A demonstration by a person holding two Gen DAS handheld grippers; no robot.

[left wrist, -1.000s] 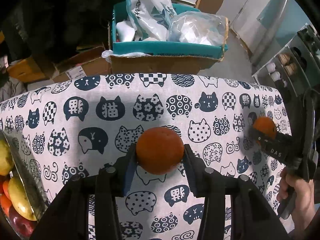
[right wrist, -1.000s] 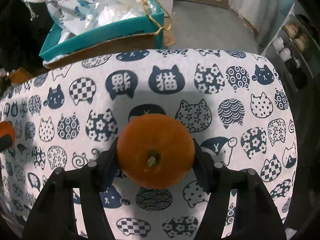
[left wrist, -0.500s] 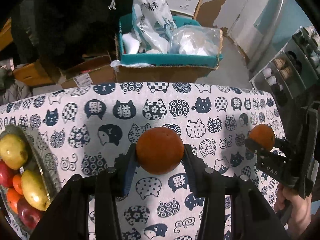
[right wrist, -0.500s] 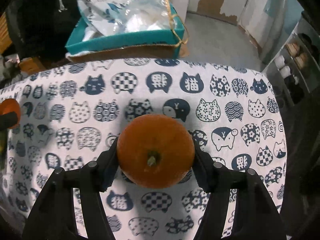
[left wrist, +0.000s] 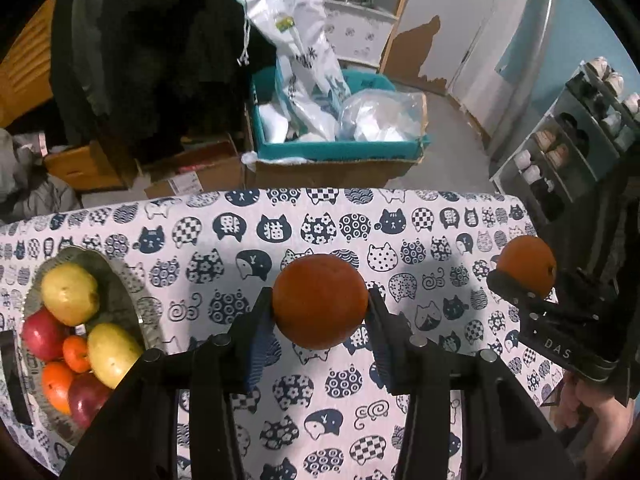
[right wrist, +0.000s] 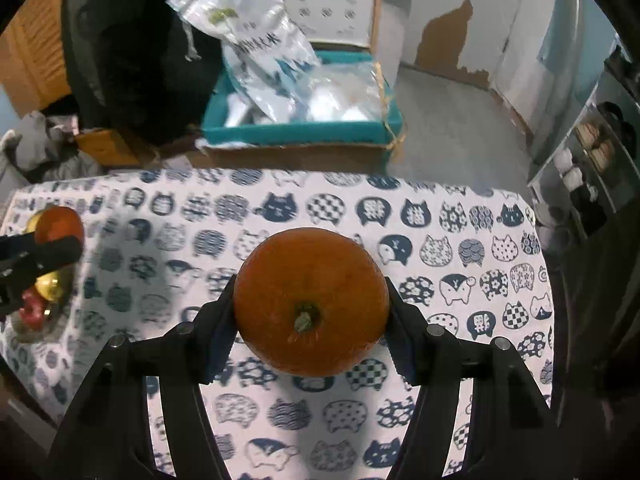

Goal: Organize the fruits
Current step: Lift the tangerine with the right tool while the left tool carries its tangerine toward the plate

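Observation:
My left gripper (left wrist: pixel 320 304) is shut on an orange (left wrist: pixel 320 300) and holds it above the cat-print tablecloth (left wrist: pixel 280 392). My right gripper (right wrist: pixel 310 304) is shut on a second orange (right wrist: pixel 310 300), stem facing the camera. That orange also shows at the right of the left wrist view (left wrist: pixel 526 264). A metal fruit bowl (left wrist: pixel 120 292) stands at the table's left with yellow pears (left wrist: pixel 70 292), red apples (left wrist: pixel 40 334) and small oranges (left wrist: pixel 56 384). The left gripper's orange shows at the left of the right wrist view (right wrist: pixel 58 226), over the bowl.
Beyond the table's far edge stands a teal and cardboard box (left wrist: pixel 336 156) full of plastic bags. More cardboard boxes (left wrist: pixel 100 164) lie on the floor to the left. A shoe rack (left wrist: pixel 568 148) stands at the right.
Both grippers have risen and pulled back with their oranges. More of the table shows now, and the fruit bowl has come fully into the left wrist view.

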